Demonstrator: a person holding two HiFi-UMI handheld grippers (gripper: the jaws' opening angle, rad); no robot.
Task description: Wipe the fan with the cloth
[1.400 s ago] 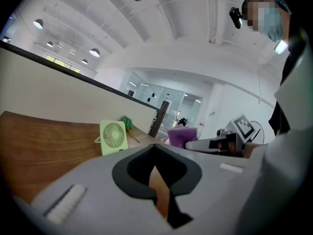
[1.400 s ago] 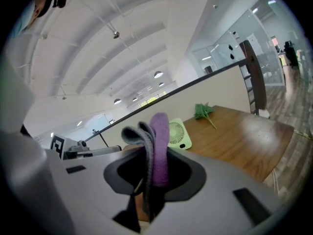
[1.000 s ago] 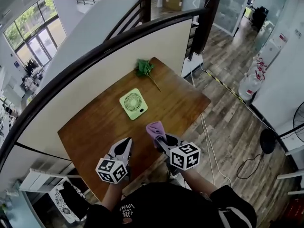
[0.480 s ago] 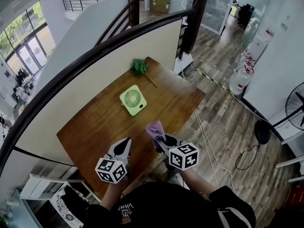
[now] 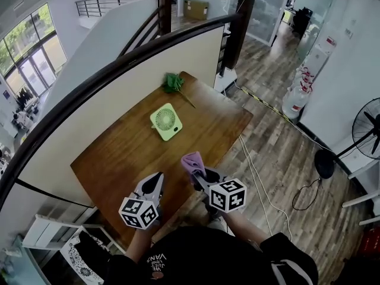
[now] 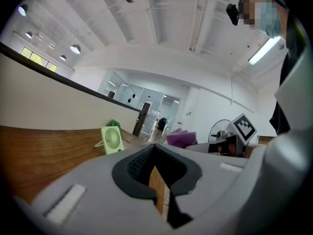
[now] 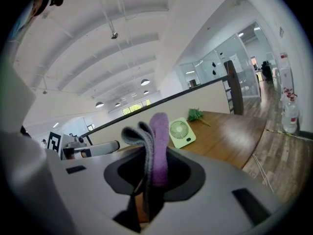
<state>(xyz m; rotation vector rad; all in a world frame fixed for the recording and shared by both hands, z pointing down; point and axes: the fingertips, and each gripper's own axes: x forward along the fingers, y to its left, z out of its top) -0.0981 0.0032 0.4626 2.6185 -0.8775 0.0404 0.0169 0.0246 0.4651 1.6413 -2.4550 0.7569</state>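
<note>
My right gripper (image 5: 198, 177) is clamped on the purple cloth (image 5: 192, 161), which sticks up in a fold out of its jaws. My left gripper (image 5: 155, 183) is closed, with nothing between its jaws. Both hang over the near edge of the desk (image 5: 113, 159). The green fan (image 5: 165, 121) sits well ahead of both grippers, and a leafy sprig (image 5: 173, 82) lies beyond it.

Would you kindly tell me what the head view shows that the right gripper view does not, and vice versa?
Only the head view: the standing fan and the person's black shirt. Only the right gripper view: the ceiling lamps. Both: the green fan, the wooden table and the purple cloth held in the right gripper.
</note>
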